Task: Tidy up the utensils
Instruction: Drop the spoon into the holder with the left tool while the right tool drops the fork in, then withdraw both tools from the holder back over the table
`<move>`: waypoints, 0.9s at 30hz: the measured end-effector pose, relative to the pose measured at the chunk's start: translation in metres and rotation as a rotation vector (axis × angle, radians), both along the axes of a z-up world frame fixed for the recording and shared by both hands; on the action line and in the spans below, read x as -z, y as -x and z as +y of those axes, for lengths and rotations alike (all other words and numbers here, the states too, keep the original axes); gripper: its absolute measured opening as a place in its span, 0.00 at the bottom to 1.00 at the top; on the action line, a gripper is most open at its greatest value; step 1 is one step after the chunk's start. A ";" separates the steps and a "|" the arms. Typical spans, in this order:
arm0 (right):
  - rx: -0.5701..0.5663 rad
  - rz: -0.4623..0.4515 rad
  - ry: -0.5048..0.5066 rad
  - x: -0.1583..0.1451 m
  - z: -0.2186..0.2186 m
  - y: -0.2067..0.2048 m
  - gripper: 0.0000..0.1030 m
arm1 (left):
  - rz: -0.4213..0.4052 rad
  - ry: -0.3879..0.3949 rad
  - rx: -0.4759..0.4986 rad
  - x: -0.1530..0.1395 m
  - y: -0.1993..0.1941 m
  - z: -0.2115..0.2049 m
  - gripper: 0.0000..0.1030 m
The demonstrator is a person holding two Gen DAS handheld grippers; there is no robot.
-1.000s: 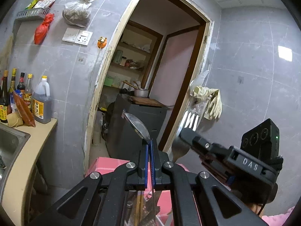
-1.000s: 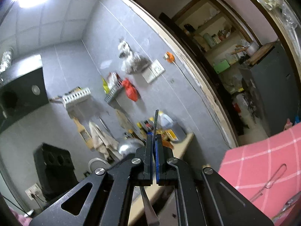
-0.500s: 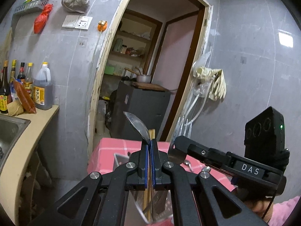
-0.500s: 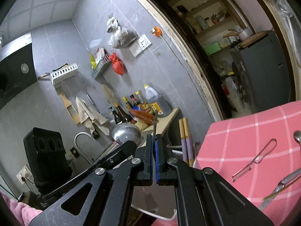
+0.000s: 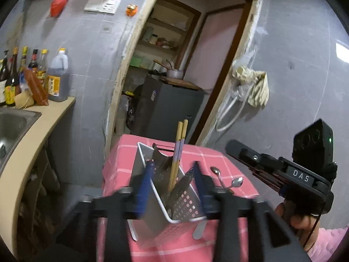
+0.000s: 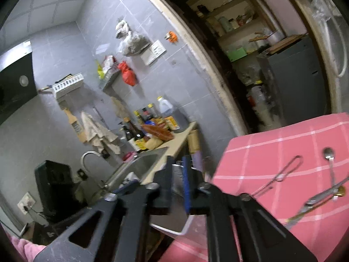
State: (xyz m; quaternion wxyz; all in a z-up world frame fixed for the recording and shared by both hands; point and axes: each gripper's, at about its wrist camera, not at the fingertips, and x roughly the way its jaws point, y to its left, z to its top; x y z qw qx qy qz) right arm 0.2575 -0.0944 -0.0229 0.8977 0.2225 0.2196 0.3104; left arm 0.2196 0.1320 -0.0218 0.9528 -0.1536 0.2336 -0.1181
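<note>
the left gripper (image 5: pixel 171 180) is opening over the white holder (image 5: pixel 185 205) on the pink cloth (image 5: pixel 122 159), nothing pinched; chopsticks (image 5: pixel 177 152) stand inside. only this view shows two small spoons (image 5: pixel 226 179) beside it. the right gripper (image 6: pixel 177 180) is opening too, empty; its view alone shows tongs (image 6: pixel 281 175) and scissors (image 6: pixel 320 196).

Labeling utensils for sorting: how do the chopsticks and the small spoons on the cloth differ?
Place: the chopsticks stand in the white holder; the spoons lie on the pink cloth beside it.
Pose: the chopsticks are nearly upright and parallel; the spoons lie flat and crossed.
Look: the chopsticks are wooden with a purple band; the spoons are shiny metal.
Shared: each is a pair, and neither is held.
</note>
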 end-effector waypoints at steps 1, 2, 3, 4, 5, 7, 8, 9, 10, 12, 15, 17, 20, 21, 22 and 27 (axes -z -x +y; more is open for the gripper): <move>0.018 0.000 0.009 -0.002 -0.005 0.002 0.38 | -0.010 0.011 -0.013 -0.003 0.004 -0.001 0.50; 0.048 -0.004 0.031 -0.005 -0.013 0.007 0.44 | -0.015 0.014 -0.023 -0.006 0.006 -0.003 0.51; 0.066 -0.005 0.048 -0.007 -0.019 0.010 0.45 | -0.015 0.011 -0.031 -0.009 0.006 -0.005 0.54; 0.090 -0.006 0.073 -0.009 -0.025 0.012 0.49 | -0.016 0.002 -0.046 -0.012 0.007 -0.009 0.60; 0.123 -0.011 0.106 -0.012 -0.034 0.018 0.57 | -0.019 -0.007 -0.057 -0.015 0.008 -0.012 0.64; 0.179 -0.022 0.153 -0.017 -0.047 0.025 0.70 | -0.043 -0.042 -0.079 -0.022 0.013 -0.025 0.78; 0.213 -0.031 0.182 -0.019 -0.055 0.031 0.75 | -0.056 -0.059 -0.086 -0.026 0.015 -0.033 0.81; 0.240 -0.037 0.208 -0.022 -0.062 0.035 0.76 | -0.066 -0.075 -0.094 -0.028 0.016 -0.039 0.89; 0.273 -0.040 0.242 -0.023 -0.071 0.040 0.80 | -0.077 -0.090 -0.102 -0.029 0.019 -0.045 0.95; 0.332 -0.045 0.300 -0.026 -0.084 0.047 0.86 | -0.099 -0.120 -0.118 -0.032 0.021 -0.062 1.00; 0.414 -0.051 0.379 -0.030 -0.102 0.057 0.93 | -0.120 -0.169 -0.127 -0.032 0.024 -0.088 1.00; 0.464 -0.040 0.429 -0.027 -0.117 0.062 0.94 | -0.124 -0.206 -0.126 -0.028 0.024 -0.107 1.00; 0.520 -0.022 0.483 -0.025 -0.134 0.066 0.95 | -0.119 -0.248 -0.122 -0.022 0.021 -0.128 1.00; 0.535 -0.018 0.501 -0.023 -0.140 0.066 0.95 | -0.118 -0.258 -0.117 -0.020 0.019 -0.136 1.00; 0.545 -0.013 0.517 -0.021 -0.144 0.065 0.95 | -0.116 -0.265 -0.112 -0.017 0.018 -0.142 1.00; 0.562 0.017 0.555 -0.006 -0.168 0.058 0.95 | -0.104 -0.315 -0.078 -0.004 0.005 -0.175 1.00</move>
